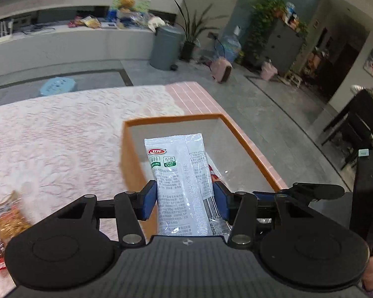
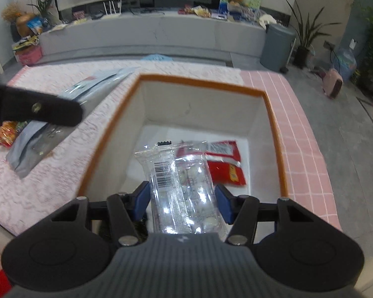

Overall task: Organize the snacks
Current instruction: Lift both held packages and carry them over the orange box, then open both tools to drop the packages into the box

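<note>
My left gripper [image 1: 185,200] is shut on a white snack packet [image 1: 180,173] with printed text and a barcode, held above the orange-rimmed box [image 1: 251,144]. My right gripper [image 2: 182,200] is shut on a clear packet of pale round snacks [image 2: 184,188], hanging over the same box [image 2: 201,82]. A red packet [image 2: 223,164] lies on the box's white floor. In the right wrist view the left gripper's black arm [image 2: 37,110] crosses at the left, in front of the white packet [image 2: 69,109].
The box stands on a pink lace-covered table [image 1: 62,136] with a pink tiled edge [image 2: 303,136]. An orange-brown snack packet [image 1: 7,221] lies at the table's left. A grey bin [image 1: 165,47], plants and a cluttered counter [image 2: 149,29] stand beyond. Dark chairs [image 1: 355,129] are at right.
</note>
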`<state>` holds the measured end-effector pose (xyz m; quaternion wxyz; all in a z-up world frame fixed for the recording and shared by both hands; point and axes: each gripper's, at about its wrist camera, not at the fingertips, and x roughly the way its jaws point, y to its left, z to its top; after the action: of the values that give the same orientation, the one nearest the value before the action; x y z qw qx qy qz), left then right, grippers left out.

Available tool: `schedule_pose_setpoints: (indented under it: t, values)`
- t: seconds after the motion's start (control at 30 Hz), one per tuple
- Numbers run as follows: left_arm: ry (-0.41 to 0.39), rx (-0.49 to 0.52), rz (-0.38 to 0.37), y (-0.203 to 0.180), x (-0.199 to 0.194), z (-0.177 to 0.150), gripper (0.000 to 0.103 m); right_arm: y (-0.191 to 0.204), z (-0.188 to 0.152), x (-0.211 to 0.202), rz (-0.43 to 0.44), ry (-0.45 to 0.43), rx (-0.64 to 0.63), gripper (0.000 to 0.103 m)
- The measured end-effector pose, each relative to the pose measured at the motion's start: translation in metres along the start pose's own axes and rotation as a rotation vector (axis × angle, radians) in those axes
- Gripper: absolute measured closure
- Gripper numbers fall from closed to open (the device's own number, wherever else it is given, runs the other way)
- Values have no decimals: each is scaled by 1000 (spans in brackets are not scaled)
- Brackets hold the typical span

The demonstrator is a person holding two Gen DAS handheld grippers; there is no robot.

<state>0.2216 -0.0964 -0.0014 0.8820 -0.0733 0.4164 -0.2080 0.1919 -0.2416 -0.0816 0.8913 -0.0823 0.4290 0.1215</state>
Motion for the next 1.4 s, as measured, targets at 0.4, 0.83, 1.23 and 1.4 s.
schedule_pose_setpoints:
  t: [0.4, 0.83, 1.23, 1.4]
  values:
    - [170, 102, 114, -14, 65, -5, 47, 0, 5, 45, 7, 80, -103, 48]
    - [214, 191, 166, -27, 80, -2, 43, 2, 5, 69, 15, 142, -154, 47]
    - [185, 186, 128, -25, 66, 2, 33, 4, 8, 66, -20, 160, -167, 37]
    - [182, 174, 118, -26, 53, 0, 32, 7, 9, 58, -61, 130, -208, 20]
